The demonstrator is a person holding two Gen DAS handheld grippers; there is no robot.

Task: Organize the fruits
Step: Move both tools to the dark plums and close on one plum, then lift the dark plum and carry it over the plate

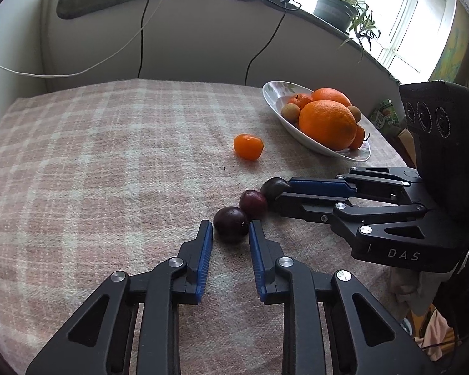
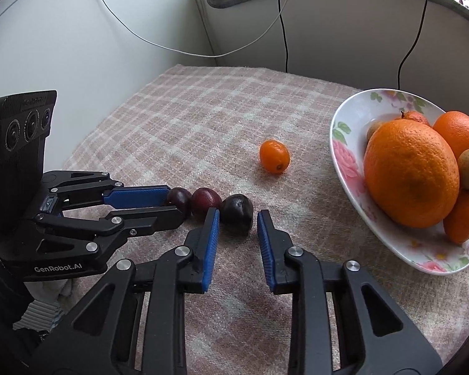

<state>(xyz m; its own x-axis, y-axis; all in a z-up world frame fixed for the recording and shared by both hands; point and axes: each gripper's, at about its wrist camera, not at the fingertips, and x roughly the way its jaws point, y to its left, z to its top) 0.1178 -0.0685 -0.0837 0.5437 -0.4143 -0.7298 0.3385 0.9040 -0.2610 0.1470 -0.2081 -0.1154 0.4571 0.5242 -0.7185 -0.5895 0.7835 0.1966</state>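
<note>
Both end plums gripped, pickup in hand.

Three plums in a touching row on the plaid-covered desk (image 1: 109,156): left plum (image 1: 229,220) pinched in the nearly closed jaws of the left gripper (image 1: 229,230), right plum (image 2: 237,207) likewise in the right gripper (image 2: 237,220), middle plum (image 2: 206,200) free. Next, probably a gentle lift and carry to the flowered bowl (image 2: 347,143), already crowded with oranges (image 2: 411,173), mandarins and small brown fruits. Loose mandarin (image 1: 248,147) well apart.

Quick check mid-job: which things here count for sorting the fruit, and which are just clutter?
Job: three dark plums, loose small orange fruit, floral bowl of oranges.

Clutter: potted plant, cables, plaid tablecloth.
</note>
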